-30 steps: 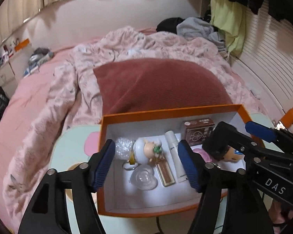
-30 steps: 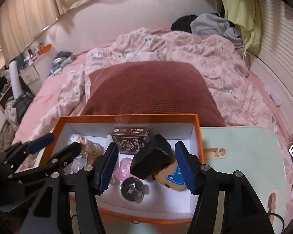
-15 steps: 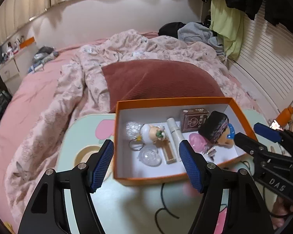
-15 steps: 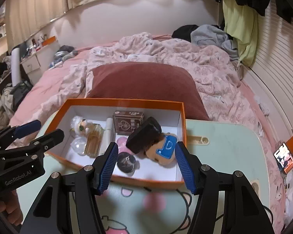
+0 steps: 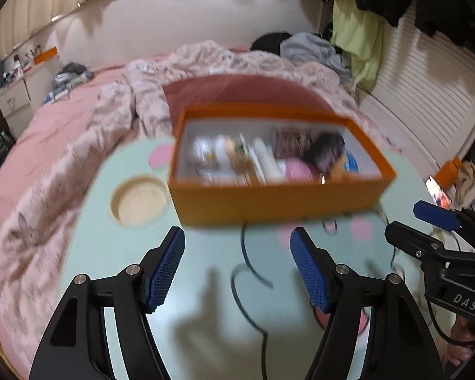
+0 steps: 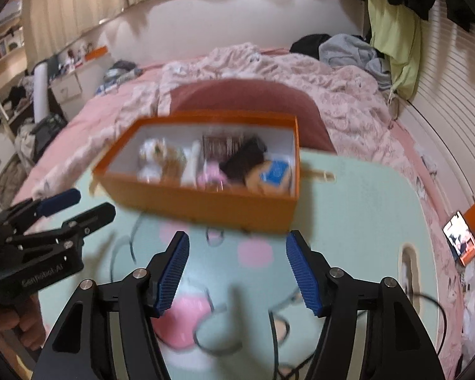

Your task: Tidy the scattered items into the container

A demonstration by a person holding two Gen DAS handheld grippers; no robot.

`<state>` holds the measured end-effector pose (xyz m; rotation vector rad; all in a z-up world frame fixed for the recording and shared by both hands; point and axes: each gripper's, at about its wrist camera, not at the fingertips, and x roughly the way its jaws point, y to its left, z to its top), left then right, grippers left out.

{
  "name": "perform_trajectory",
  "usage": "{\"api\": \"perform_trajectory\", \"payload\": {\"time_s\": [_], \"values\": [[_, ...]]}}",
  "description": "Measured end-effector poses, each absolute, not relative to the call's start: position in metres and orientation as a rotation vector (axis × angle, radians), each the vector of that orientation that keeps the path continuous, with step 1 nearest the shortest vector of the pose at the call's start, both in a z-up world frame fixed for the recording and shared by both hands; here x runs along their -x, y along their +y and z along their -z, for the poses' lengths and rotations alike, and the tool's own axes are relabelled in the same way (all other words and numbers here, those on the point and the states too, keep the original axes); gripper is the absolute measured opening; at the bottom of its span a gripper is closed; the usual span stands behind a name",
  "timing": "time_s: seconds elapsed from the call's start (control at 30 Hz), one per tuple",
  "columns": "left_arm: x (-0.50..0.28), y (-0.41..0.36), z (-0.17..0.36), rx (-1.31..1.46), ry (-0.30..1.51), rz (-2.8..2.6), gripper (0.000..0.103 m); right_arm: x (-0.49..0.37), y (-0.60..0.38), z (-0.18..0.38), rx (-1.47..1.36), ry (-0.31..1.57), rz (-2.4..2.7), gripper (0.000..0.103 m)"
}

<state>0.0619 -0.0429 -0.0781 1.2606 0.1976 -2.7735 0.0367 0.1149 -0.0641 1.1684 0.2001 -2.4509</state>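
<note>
Both claws backed off the orange box point(image 5: 269, 202): left claw point(image 5: 237, 269) apart, empty; right claw point(image 6: 237, 272) just opened wider, dark-haired doll head point(image 6: 247, 158) dropped inside; bench point(image 6: 364, 221) looks cleared, tidy likely done.

Dim warm indoor light, motion blur, fisheye-bent edges, soft shadows

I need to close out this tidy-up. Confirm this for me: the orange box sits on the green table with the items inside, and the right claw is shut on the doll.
Not quite. In the right wrist view, the right claw is open and empty, having just been opening; the doll lies in the orange box. The box is on the green table, items inside.
</note>
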Motion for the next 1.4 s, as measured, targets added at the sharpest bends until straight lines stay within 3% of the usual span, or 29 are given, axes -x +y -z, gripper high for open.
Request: {"api": "perform_trajectory", "payload": {"time_s": [0.3,0.37,0.4,0.43,0.47,1.4], "values": [[-0.09,-0.019,0.119,-1.356,0.203,2.682,0.072,-0.064,0.128,0.11,-1.31,0.235,2.388,0.066],[-0.091,-0.013,0.122,-1.37,0.156,2.666,0.075,-0.065,0.127,0.113,-1.315,0.251,2.402,0.077],[-0.09,-0.011,0.124,-1.364,0.127,2.658,0.082,-0.066,0.126,0.116,-1.323,0.267,2.416,0.091],[-0.089,-0.011,0.127,-1.37,0.126,2.651,0.097,-0.066,0.124,0.118,-1.328,0.276,2.426,0.102],[-0.088,-0.013,0.13,-1.382,0.143,2.647,0.103,-0.066,0.124,0.12,-1.328,0.269,2.433,0.103],[-0.091,-0.019,0.13,-1.327,0.139,2.674,0.103,-0.064,0.127,0.119,-1.323,0.263,2.452,0.103]]}}
